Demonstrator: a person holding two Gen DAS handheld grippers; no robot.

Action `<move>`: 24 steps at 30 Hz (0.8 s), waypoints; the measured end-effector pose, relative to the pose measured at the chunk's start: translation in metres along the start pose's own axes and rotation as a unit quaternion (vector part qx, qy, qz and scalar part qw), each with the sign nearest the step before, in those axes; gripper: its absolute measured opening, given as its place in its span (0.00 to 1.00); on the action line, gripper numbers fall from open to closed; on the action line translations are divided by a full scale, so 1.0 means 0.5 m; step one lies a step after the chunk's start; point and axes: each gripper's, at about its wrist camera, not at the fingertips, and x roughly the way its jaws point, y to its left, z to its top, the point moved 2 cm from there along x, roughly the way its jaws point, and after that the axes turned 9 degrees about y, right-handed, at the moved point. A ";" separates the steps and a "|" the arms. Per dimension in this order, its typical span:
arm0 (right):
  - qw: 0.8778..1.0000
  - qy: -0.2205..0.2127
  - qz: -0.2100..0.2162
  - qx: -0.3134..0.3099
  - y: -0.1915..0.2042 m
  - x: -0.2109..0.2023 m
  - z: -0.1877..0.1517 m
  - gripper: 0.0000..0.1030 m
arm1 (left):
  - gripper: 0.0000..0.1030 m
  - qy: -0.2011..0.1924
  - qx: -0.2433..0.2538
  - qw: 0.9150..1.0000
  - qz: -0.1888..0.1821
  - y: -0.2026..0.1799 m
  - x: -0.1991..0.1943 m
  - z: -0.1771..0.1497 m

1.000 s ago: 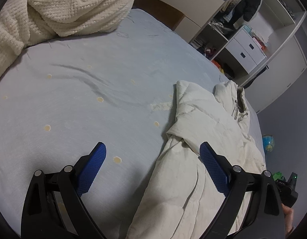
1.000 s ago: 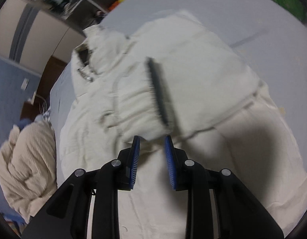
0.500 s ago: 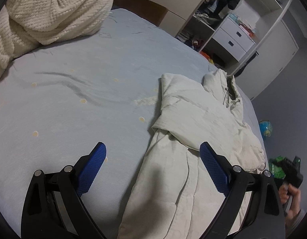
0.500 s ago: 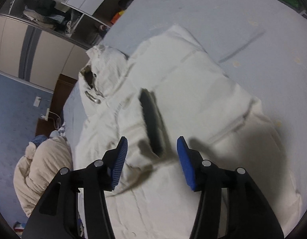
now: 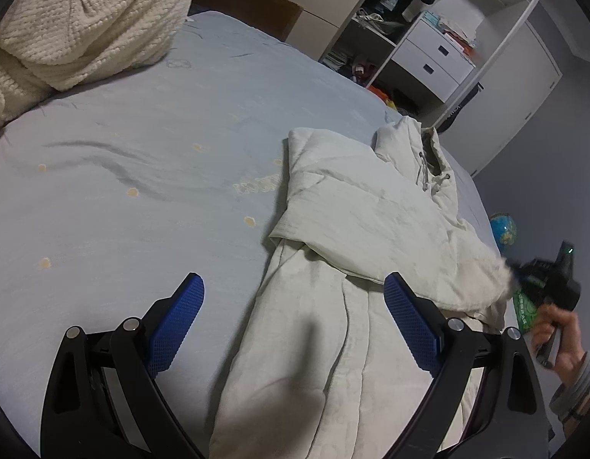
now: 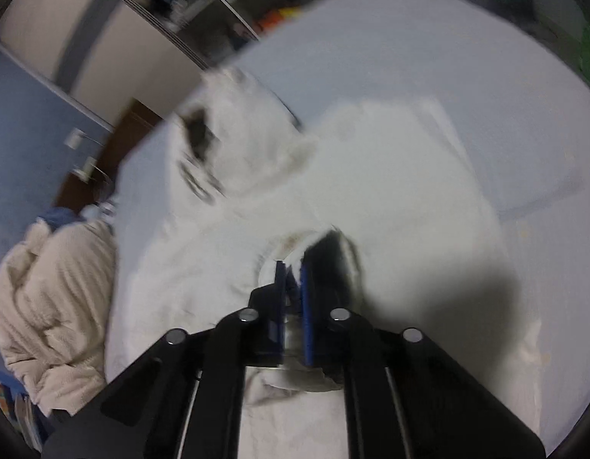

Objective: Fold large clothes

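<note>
— Jacket [image 5: 356, 229] lies on the bed [image 5: 142, 145], one sleeve [image 5: 371, 222] folded across; left gripper [image 5: 295, 317] hovers spread wide.

— Right gripper [image 6: 293, 283], blurred, pinches the jacket's cuff [image 6: 306, 244]; only this view shows that.

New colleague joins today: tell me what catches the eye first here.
A big white jacket lies spread on the pale blue bed, one sleeve folded across it. The right gripper pinches that sleeve's cuff; the left gripper hangs open above the jacket's edge.
</note>
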 end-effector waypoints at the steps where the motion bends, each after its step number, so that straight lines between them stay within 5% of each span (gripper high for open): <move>1: 1.000 -0.016 0.010 -0.007 0.010 -0.017 0.009 0.03 | 0.89 0.000 0.001 1.000 -0.001 -0.001 0.001 -0.001; 6: 0.998 -0.058 0.008 -0.024 0.017 -0.057 0.024 0.03 | 0.89 -0.001 0.010 1.000 -0.009 -0.008 0.009 -0.001; 11: 0.998 0.007 -0.053 -0.014 -0.051 0.019 -0.013 0.04 | 0.89 0.000 0.018 1.000 -0.013 -0.014 0.008 -0.001; 18: 0.999 0.016 -0.032 -0.002 -0.085 0.019 -0.026 0.10 | 0.89 0.002 0.034 0.999 -0.017 -0.027 0.012 0.002; 21: 0.999 0.009 -0.034 -0.014 -0.087 -0.004 -0.007 0.21 | 0.89 0.002 0.057 0.998 -0.014 -0.047 0.015 0.004; 24: 0.999 0.000 -0.033 -0.020 -0.087 -0.026 0.028 0.48 | 0.89 -0.003 0.095 0.995 -0.012 -0.079 0.018 0.008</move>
